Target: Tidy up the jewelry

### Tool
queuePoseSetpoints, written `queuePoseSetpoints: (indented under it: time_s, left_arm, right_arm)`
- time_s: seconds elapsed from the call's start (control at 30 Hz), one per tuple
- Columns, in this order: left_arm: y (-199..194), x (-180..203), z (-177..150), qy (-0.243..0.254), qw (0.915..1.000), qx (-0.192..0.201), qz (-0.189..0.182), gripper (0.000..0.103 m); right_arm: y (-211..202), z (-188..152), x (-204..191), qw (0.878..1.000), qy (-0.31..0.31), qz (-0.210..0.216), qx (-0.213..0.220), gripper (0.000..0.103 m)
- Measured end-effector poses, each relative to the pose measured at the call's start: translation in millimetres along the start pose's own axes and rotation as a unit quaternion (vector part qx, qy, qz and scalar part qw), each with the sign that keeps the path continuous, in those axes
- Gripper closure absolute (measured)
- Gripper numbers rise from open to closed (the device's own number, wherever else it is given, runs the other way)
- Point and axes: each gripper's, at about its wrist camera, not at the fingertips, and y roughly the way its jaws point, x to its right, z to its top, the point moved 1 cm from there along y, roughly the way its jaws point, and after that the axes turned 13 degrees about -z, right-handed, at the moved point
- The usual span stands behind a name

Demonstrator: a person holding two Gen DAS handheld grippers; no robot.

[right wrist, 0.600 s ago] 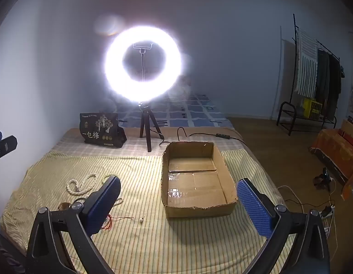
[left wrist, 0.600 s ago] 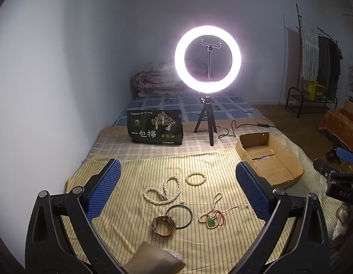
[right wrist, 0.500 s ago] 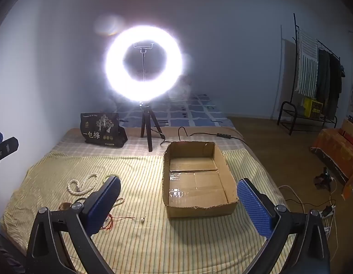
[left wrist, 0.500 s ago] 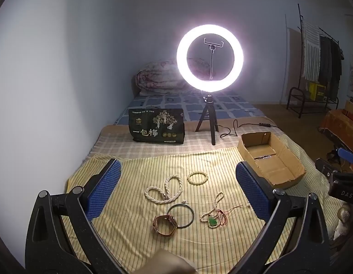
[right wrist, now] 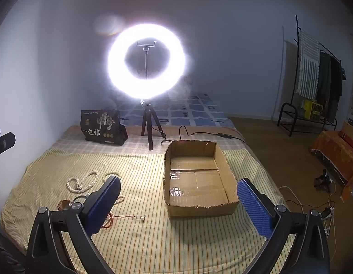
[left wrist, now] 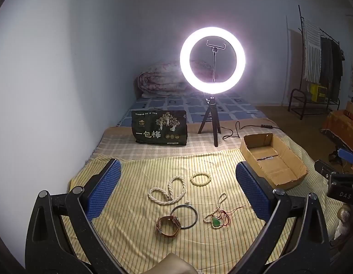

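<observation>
Two grippers, both with jaws spread wide, nothing held. Left gripper (left wrist: 177,187) hovers over the striped yellow cloth (left wrist: 140,228), jewelry lying between and just ahead of its blue pads (left wrist: 103,189): pearl necklace (left wrist: 167,193) looped ahead and slightly left of centre, cream bead bracelet (left wrist: 200,179) just beyond it to the right, dark metal bangle (left wrist: 184,213) nearer in, touching a brown watch (left wrist: 168,226) on its near-left side. Beaded string with green pendant (left wrist: 216,221) and red cord sits near the right finger. One tiny loose bead (left wrist: 188,202) just past the bangle.

Right gripper (right wrist: 178,202) hovers in front of the open cardboard box (right wrist: 200,210), which sits straight ahead between its fingers; box interior shows only tape and flaps. Jewelry is off to its left, partly hidden behind the left finger (right wrist: 103,203); small bead (right wrist: 142,218) lies on the cloth between finger and box.

Farther out: lit ring light (left wrist: 212,60) on tripod, dark printed bag (left wrist: 159,127) left of it, folded quilt (left wrist: 162,82) behind, clothes rack (right wrist: 313,80) far right.
</observation>
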Motion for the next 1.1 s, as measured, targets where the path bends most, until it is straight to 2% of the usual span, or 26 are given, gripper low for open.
queuePoseSetpoints:
  time_s: [1.1]
  left_arm:
    - [-3.7,-2.6,3.2,-0.001,1.0,0.005,0.003,0.001]
  right_arm:
    - [2.6,-2.9,-3.6,1.0,-0.004,0.003,-0.004,0.0]
